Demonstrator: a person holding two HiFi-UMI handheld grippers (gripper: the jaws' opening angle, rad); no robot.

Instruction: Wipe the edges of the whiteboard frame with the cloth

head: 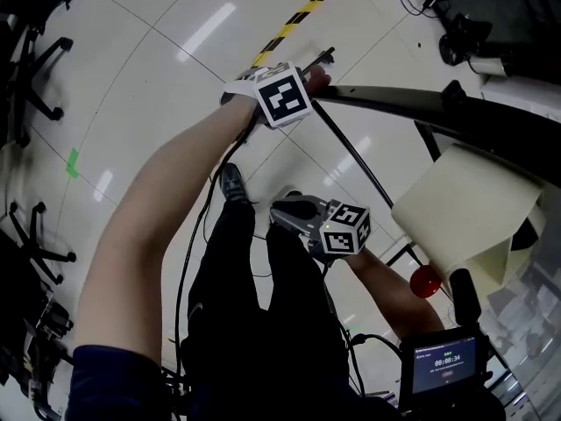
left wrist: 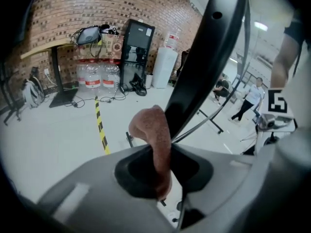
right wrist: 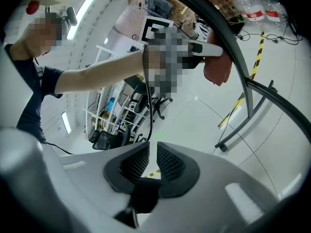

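My left gripper [left wrist: 163, 171] is shut on a reddish-brown cloth [left wrist: 154, 140], which sticks up from between its jaws and lies against the black whiteboard frame [left wrist: 214, 47]. In the head view the left gripper [head: 317, 70] is held out at arm's length at the end of the frame's black bar [head: 438, 108]. The right gripper view shows the cloth [right wrist: 217, 69] pressed on the curved black frame [right wrist: 233, 47]. My right gripper [right wrist: 151, 164] hangs lower, near the person's legs [head: 282, 210]. Its jaws stand a narrow slit apart with nothing between them.
A cream sheet [head: 465, 209] hangs at the right, with a red round knob [head: 426, 281] and a small screen device [head: 445, 362] below it. Yellow-black tape [head: 302, 11] crosses the floor. Office chairs [head: 35, 68] stand left. Water bottles [left wrist: 97, 74] and a black cabinet [left wrist: 136, 52] line the brick wall.
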